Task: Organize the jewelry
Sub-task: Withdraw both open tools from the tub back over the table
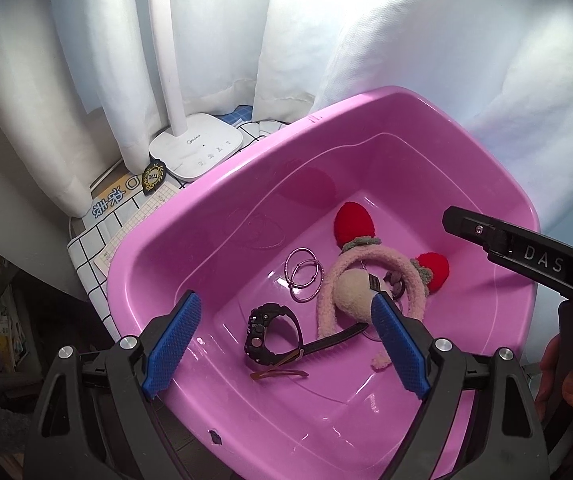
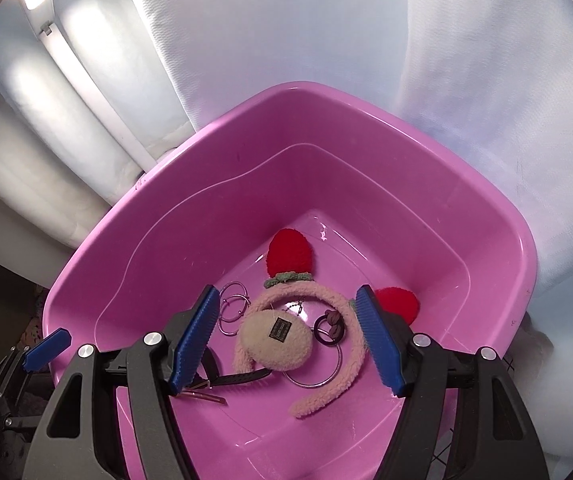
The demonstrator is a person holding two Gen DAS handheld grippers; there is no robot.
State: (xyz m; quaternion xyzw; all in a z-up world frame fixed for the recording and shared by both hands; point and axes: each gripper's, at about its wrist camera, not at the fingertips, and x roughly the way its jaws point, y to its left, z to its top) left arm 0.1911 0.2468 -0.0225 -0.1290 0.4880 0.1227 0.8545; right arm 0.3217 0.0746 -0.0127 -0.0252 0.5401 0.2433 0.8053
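A pink basin (image 1: 206, 200) (image 2: 190, 216) holds the jewelry. In it lie a black watch (image 1: 264, 332), silver hoops (image 1: 304, 280) (image 2: 232, 310), a brown hair clip (image 1: 278, 374), and a pink fuzzy headband (image 1: 370, 262) (image 2: 326, 292) with red strawberry ears. A beige plush pouch (image 1: 352, 298) (image 2: 274, 338) rests on the headband. A dark hair tie (image 2: 326, 328) and a large ring (image 2: 318, 380) lie beside it. My left gripper (image 1: 286, 340) hovers open over the watch, gripping nothing. My right gripper (image 2: 286, 340) hangs open above the pouch without touching it.
A white lamp base (image 1: 198, 146) with its pole stands behind the basin on a checked cloth (image 1: 90, 248). A dark badge (image 1: 153, 176) and papers lie there. White curtains (image 1: 214, 40) close off the back. A person's hand (image 1: 566, 392) holds the right gripper's handle.
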